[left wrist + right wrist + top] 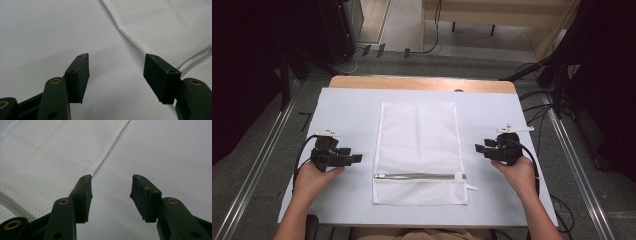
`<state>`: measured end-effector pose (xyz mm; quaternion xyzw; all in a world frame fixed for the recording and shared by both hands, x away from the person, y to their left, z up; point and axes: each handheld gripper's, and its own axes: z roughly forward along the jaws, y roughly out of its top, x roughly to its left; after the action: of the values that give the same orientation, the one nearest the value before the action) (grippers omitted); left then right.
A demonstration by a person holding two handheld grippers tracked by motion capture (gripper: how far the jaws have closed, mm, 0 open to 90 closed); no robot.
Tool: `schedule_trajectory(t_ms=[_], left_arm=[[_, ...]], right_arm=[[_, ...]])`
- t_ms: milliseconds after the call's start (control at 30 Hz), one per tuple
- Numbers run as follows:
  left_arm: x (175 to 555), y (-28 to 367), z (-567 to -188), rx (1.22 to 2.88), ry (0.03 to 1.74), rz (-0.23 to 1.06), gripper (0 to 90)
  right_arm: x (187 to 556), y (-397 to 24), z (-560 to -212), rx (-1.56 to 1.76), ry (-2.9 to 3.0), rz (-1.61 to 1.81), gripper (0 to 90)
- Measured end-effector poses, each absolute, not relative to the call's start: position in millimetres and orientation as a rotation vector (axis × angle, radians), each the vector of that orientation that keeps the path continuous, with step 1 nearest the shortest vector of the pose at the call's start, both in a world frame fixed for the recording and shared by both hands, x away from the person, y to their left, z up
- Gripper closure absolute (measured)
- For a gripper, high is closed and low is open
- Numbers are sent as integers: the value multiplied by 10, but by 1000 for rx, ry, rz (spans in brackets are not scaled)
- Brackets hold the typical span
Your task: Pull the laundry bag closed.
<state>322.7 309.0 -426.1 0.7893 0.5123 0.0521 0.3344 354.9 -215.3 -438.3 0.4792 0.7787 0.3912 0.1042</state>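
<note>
Both grippers, left (357,158) & right (478,148), hovering w/ jaws apart, flanking mesh laundry bag (418,140); likely approaching edges—keep low, level.

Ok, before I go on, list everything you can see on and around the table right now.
Mesh laundry bag: one, white, flat at the table's middle, zipper near the person's edge.
Table cover: one, pale grey-white, over most of the top.
Wooden table: one, tan, bare strip at the far edge.
Floor cables: several, black, right of the table.
Left gripper: one, black, left of the bag, jaws open.
Right gripper: one, black, right of the bag, jaws open.
</note>
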Motion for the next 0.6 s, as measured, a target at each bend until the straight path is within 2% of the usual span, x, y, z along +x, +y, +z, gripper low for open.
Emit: schedule_trajectory(t_ms=[600], left_arm=[[3237,3048,-4253,2071,1332,121,399]], right_arm=[[3496,-2099,-4380,1356,2322,1122,511]])
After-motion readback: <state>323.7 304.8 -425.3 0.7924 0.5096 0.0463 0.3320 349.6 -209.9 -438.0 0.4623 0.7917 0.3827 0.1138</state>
